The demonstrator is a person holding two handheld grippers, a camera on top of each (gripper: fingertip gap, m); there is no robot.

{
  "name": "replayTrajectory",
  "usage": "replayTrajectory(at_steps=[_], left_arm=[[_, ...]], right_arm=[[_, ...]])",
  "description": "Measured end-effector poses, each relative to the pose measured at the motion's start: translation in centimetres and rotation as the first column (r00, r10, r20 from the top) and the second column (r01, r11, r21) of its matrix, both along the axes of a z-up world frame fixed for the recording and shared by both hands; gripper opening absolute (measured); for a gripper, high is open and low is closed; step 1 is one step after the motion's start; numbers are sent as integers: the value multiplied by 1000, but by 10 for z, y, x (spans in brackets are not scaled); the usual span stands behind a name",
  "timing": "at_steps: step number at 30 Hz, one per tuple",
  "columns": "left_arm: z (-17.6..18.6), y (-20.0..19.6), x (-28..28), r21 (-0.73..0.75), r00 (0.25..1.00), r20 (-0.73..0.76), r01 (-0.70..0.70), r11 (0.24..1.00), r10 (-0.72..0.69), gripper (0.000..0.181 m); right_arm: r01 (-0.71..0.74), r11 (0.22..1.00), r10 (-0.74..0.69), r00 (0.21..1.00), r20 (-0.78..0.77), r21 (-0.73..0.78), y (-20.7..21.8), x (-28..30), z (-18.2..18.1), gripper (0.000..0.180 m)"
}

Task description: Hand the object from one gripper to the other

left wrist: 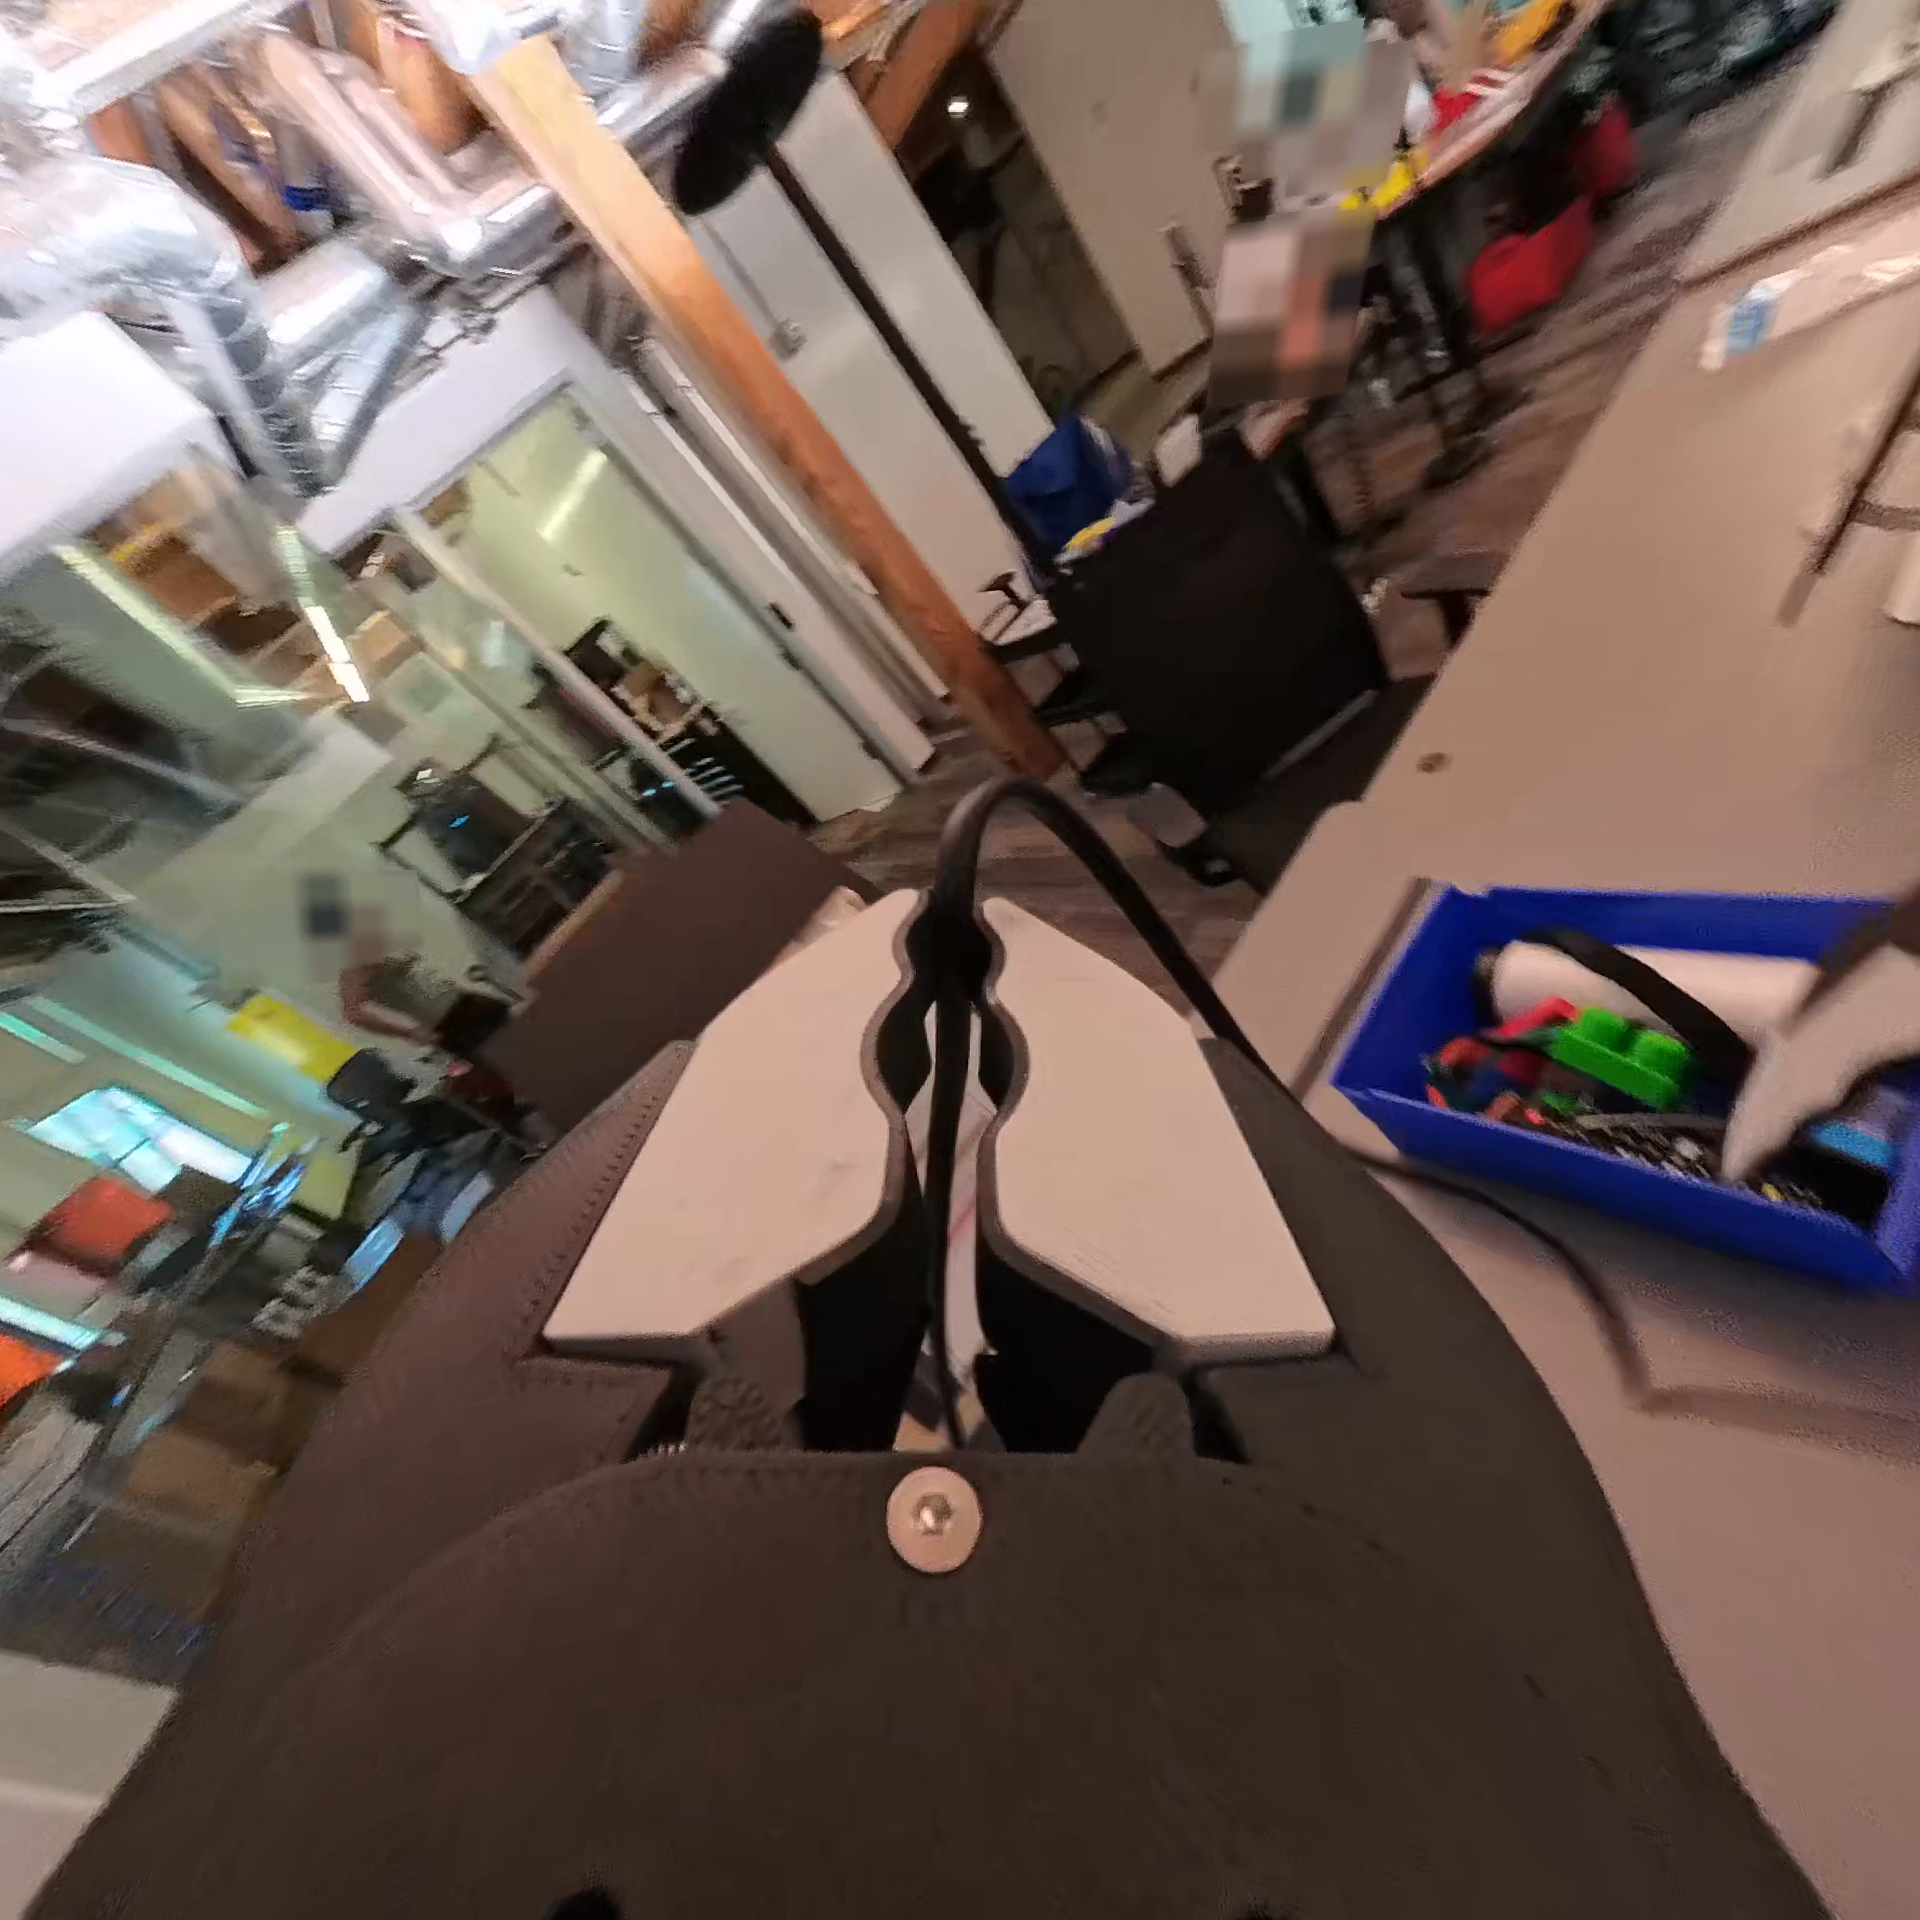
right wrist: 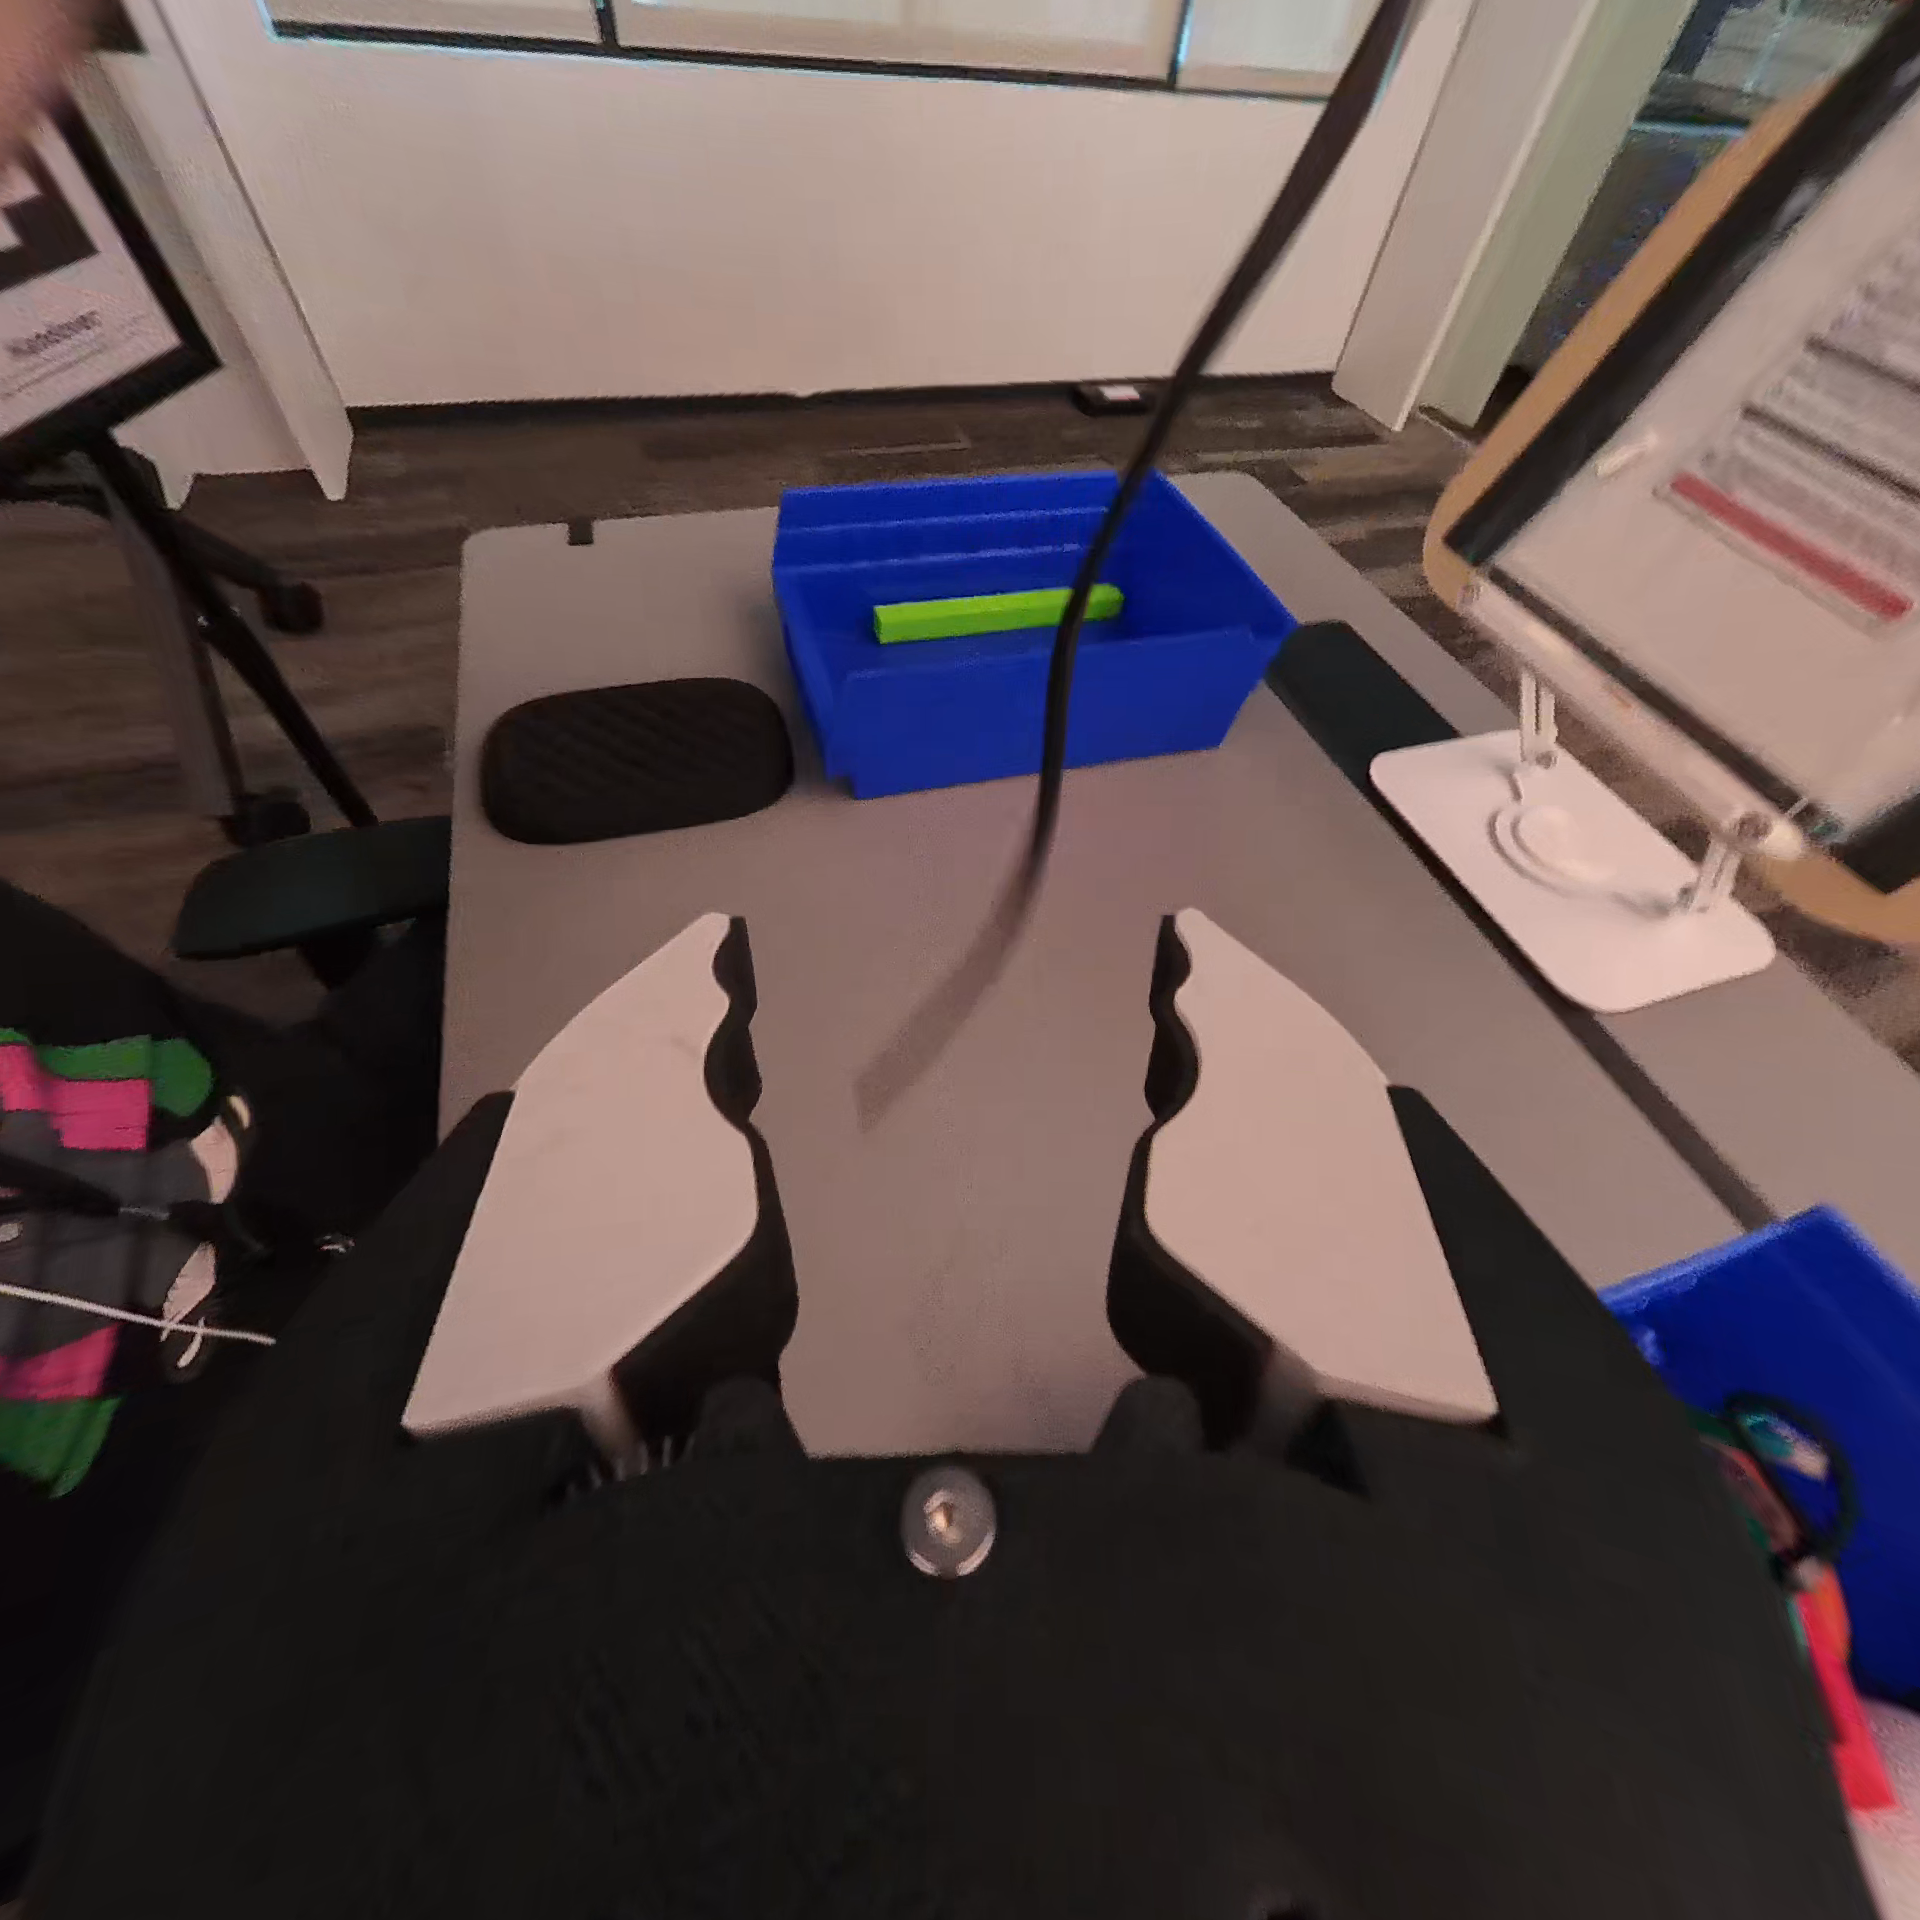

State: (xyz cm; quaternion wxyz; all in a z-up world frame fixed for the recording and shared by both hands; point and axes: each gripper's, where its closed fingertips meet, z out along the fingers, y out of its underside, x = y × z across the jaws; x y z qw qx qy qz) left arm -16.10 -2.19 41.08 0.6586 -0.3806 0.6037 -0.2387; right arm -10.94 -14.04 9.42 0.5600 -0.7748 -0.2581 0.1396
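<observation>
My left gripper (left wrist: 951, 914) is shut on a thin black cable (left wrist: 1049, 821). The cable loops up past the fingertips and trails down to the right over the grey table (left wrist: 1662, 727). In the right wrist view the same cable (right wrist: 1060, 707) hangs down from the top. Its blurred lower end sits just ahead of my right gripper (right wrist: 951, 935) and between its fingers. That gripper is open and empty above the table (right wrist: 935, 1247). A grey finger (left wrist: 1787, 1081) of the right gripper shows over a blue bin in the left wrist view.
A blue bin (right wrist: 1039, 717) holding a green bar (right wrist: 997, 613) stands at the table's far end, with a black pad (right wrist: 634, 758) to its left. A second blue bin (left wrist: 1392, 1039) holds several small colourful items. A tablet on a white stand (right wrist: 1558, 883) is at the right. The gap from one gripper's tips to the other's is roughly 35 centimetres.
</observation>
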Motion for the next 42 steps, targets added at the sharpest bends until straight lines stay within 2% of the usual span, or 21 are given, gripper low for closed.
replayTrajectory(at_steps=[4, 7, 10, 12, 14, 15, 17, 18, 19, 22, 23, 25, 26, 27, 28, 31, 35, 37, 39, 42], left_arm=[[69, -4, -8, -9, 994, 96, -44, 999, 45, 4], [100, -9, -22, -11, 987, 144, -74, 997, 74, 4], [116, -14, -36, -1, 982, 157, -109, 994, 108, 4], [122, -18, -45, 20, 978, 161, -136, 991, 131, 5], [126, -21, -51, 26, 977, 157, -147, 989, 141, 4], [126, -22, -53, 26, 978, 153, -148, 989, 142, 4], [125, -25, -56, 18, 980, 145, -144, 989, 140, 4], [123, -27, -57, 16, 981, 142, -137, 990, 133, 4], [121, -29, -57, 16, 982, 139, -129, 992, 126, 4], [110, -39, -53, 28, 989, 119, -95, 995, 91, 4], [107, -43, -52, 43, 990, 115, -84, 996, 78, 4], [102, -50, -49, 55, 992, 110, -66, 996, 60, 4], [100, -52, -49, 48, 993, 107, -55, 997, 50, 4], [100, -55, -48, 42, 994, 105, -43, 998, 39, 4], [99, -58, -48, 40, 994, 103, -36, 999, 32, 4], [99, -61, -52, 51, 995, 97, -33, 998, 28, 4], [101, -55, -63, 54, 994, 101, -47, 997, 42, 4], [97, -51, -67, 37, 996, 86, -42, 998, 38, 4], [75, -50, -68, -14, 1000, 3, -11, 1000, 11, 4], [12, -53, -63, -92, 989, -133, 45, 995, -57, 4]], right_arm=[[67, 996, -64, 997, -42, 57, 6, 11, -15, 70], [83, 993, -80, 996, -31, 90, 10, 7, -16, 69], [130, 979, -149, 982, 119, 158, 15, 5, -13, 69], [152, 948, -236, 925, 297, 281, 18, 4, 0, 69], [118, 884, -364, 781, 508, 452, 16, -4, 23, 70], [73, 848, -433, 665, 608, 525, 13, -12, 35, 70], [-60, 773, -568, 377, 732, 631, 7, -32, 62, 70], [-87, 732, -625, 309, 717, 675, 5, -42, 78, 66], [-48, 724, -634, 349, 690, 689, 4, -51, 89, 66], [161, 788, -511, 709, 486, 594, 5, -75, 110, 77], [218, 798, -498, 765, 409, 563, 5, -75, 119, 81], [286, 813, -484, 816, 316, 507, 5, -69, 133, 81], [309, 819, -486, 821, 299, 483, 5, -63, 137, 60], [312, 825, -485, 818, 307, 472, 5, -58, 139, 17], [314, 817, -494, 813, 308, 484, 5, -52, 143, 6], [352, 795, -539, 783, 310, 494, 8, -33, 148, 5], [379, 817, -517, 815, 261, 435, 12, -16, 148, 4], [401, 803, -541, 802, 256, 441, 13, -1, 155, 5], [432, 780, -574, 782, 242, 453, 12, 19, 170, 4], [495, 744, -621, 760, 192, 449, 8, 53, 206, 4]])
